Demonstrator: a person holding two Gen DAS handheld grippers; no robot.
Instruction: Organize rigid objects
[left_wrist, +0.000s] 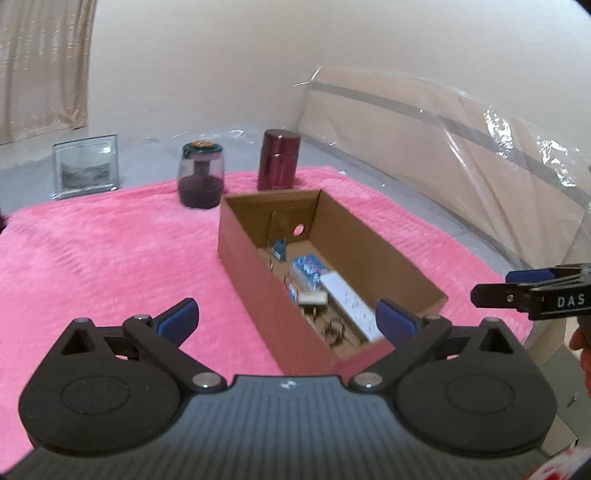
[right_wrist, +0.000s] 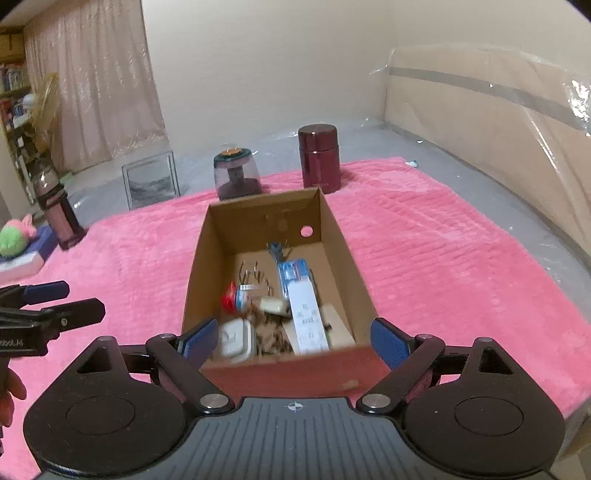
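An open cardboard box (left_wrist: 373, 254) (right_wrist: 351, 266) lies on the pink blanket (left_wrist: 110, 251) (right_wrist: 443, 240). It holds several small items: a white and blue carton (right_wrist: 306, 317), a white case (right_wrist: 234, 338), a red-capped item (right_wrist: 231, 297), metal clips. My left gripper (left_wrist: 286, 319) is open and empty, above the box's near left corner. My right gripper (right_wrist: 291, 338) is open and empty, above the box's near end. A dark red canister (left_wrist: 279, 159) (right_wrist: 319, 158) and a purple glass jar (left_wrist: 201, 173) (right_wrist: 236, 173) stand behind the box.
A framed picture (left_wrist: 86, 166) (right_wrist: 151, 179) leans at the blanket's far edge. A bottle (right_wrist: 59, 214), a plush toy (right_wrist: 14, 236) and a blue pad lie far left. A plastic-wrapped headboard (left_wrist: 461, 155) (right_wrist: 498, 110) runs along the right.
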